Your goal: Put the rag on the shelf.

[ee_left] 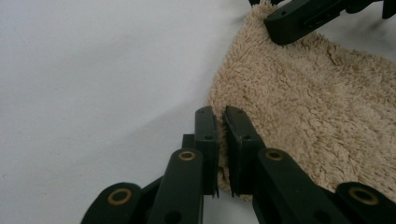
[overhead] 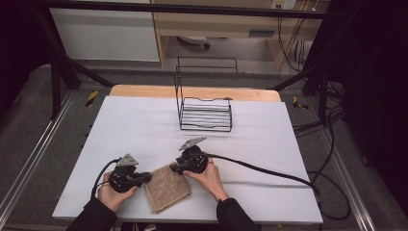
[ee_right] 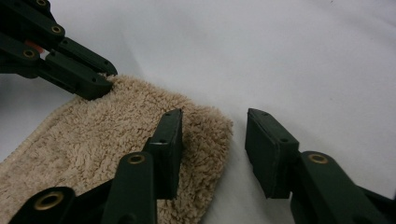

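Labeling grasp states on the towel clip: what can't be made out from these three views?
- Left gripper: fingers shut at the towel edge; how much pile is pinched is hidden between the pads in the left gripper view.
- Right gripper: fingers straddle a towel corner with a gap; contact underneath is hidden by the finger.
- High view: both grippers' fingertips are too small and covered by the gripper bodies.
- Wire rack: contents too small to tell.

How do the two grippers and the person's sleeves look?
Both the left gripper and the right gripper are black, with brass-coloured rivets on linked jaw arms. Each carries a grey three-cornered plate and trails a black cable. The sleeves are dark.
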The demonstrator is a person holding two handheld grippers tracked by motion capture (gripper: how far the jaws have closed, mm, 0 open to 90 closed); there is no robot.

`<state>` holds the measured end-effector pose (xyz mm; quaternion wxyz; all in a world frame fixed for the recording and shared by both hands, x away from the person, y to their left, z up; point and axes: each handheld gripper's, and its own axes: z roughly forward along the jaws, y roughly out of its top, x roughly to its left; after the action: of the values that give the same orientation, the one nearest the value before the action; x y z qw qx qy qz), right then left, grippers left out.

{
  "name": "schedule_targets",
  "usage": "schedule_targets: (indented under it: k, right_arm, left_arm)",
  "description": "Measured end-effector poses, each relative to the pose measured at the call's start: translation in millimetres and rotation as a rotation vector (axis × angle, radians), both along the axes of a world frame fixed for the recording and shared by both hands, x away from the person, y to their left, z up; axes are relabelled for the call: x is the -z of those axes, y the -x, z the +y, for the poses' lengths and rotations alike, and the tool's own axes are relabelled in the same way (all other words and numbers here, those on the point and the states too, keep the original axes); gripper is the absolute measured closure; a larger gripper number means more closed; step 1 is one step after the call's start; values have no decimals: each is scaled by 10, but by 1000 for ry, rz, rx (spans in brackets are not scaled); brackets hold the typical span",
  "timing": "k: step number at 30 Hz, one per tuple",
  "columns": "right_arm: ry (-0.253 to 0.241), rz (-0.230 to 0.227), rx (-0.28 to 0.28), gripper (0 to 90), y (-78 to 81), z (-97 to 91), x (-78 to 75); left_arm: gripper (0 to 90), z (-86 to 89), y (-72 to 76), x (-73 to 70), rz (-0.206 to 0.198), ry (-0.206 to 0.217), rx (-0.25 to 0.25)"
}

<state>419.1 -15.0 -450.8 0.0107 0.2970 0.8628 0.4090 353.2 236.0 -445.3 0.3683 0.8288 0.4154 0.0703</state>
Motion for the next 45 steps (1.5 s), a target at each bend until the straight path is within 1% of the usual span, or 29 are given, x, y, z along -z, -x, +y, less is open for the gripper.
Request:
schedule_targets:
  k: [3, 4, 5, 7, 10, 13, 14, 16, 18, 19, 20, 23, 24, 25, 26, 27, 28, 30, 31, 32, 33, 35, 37, 39, 40, 41, 42, 44, 45]
  right_arm:
    - [-7, 26, -17, 662, -3, 11, 25]
    - [-7, 26, -17, 662, -3, 11, 25]
    - [-12, 48, -26, 717, 1, 13, 30]
    - [-17, 67, -32, 798, 3, 12, 26]
    - [-17, 64, -37, 837, 11, 3, 5]
    - [-18, 53, -25, 848, 77, -41, -102]
    - [-17, 45, -21, 849, 95, -62, -145]
    - [-15, 38, 1, 849, 137, -115, -234]
    - [-6, 25, 38, 848, 170, -175, -291]
    - [-1, 17, 57, 848, 183, -207, -304]
    - [6, 10, 73, 847, 195, -239, -307]
    - [15, 3, 133, 846, 217, -342, -279]
    - [15, 3, 133, 846, 217, -342, -279]
    - [17, -5, 163, 845, 231, -412, -252]
    - [17, -14, 176, 845, 241, -442, -236]
    - [23, -22, 188, 845, 251, -469, -222]
    - [26, -26, 200, 844, 259, -498, -206]
    - [23, -21, 219, 842, 267, -555, -167]
    - [23, -21, 219, 842, 267, -555, -167]
    - [21, -21, 227, 842, 267, -579, -144]
    - [18, -14, 237, 837, 270, -616, -96]
    - [23, -17, 241, 827, 273, -635, -56]
    - [27, -13, 243, 820, 278, -632, -48]
    - [34, -29, 246, 773, 275, -630, -36]
    - [34, -29, 246, 773, 275, -630, -36]
    - [33, -49, 243, 723, 280, -641, -46]
    - [25, -56, 247, 691, 285, -652, -54]
    - [-5, -59, 250, 620, 287, -696, -69]
    - [-5, -59, 250, 620, 287, -696, -69]
  left_arm:
    - [842, 2, -2, -4, 3, 1, -1]
    - [842, 4, -3, -7, 6, 1, -1]
    - [843, 5, -4, -8, 8, 6, -3]
    - [844, 8, -6, -12, 8, 8, -3]
    - [845, 16, -11, -24, 15, 15, -4]
    - [846, 11, -28, -45, 13, 32, -7]
    - [846, -15, -60, -66, 9, 47, -10]
    - [846, -37, -81, -77, 6, 54, -14]
    - [845, -135, -155, -102, -22, 67, -12]
    - [843, -180, -182, -101, -26, 75, -9]
    - [842, -220, -210, -102, -41, 66, -9]
    - [838, -318, -267, -84, -52, 62, -6]
    - [838, -367, -295, -71, -55, 60, -9]
    - [835, -411, -324, -60, -60, 56, -10]
    - [832, -488, -375, -44, -66, 61, -12]
    - [827, -488, -375, -44, -66, 61, -12]
    - [816, -543, -416, -34, -71, 74, -18]
    - [760, -557, -428, -33, -77, 80, -24]
    - [760, -557, -432, -36, -85, 83, -30]
    - [721, -543, -432, -42, -89, 85, -29]
    - [645, -497, -420, -53, -92, 85, -44]
    - [593, -467, -412, -52, -93, 85, -50]
    - [579, -420, -406, -31, -85, 86, -61]
    - [554, -413, -424, 2, -63, 92, -71]
    - [554, -423, -436, 13, -52, 95, -71]
    - [551, -438, -446, 22, -48, 106, -69]
    - [552, -455, -454, 26, -44, 109, -67]
    - [569, -498, -461, 35, -47, 103, -62]
    - [569, -514, -462, 40, -43, 94, -59]
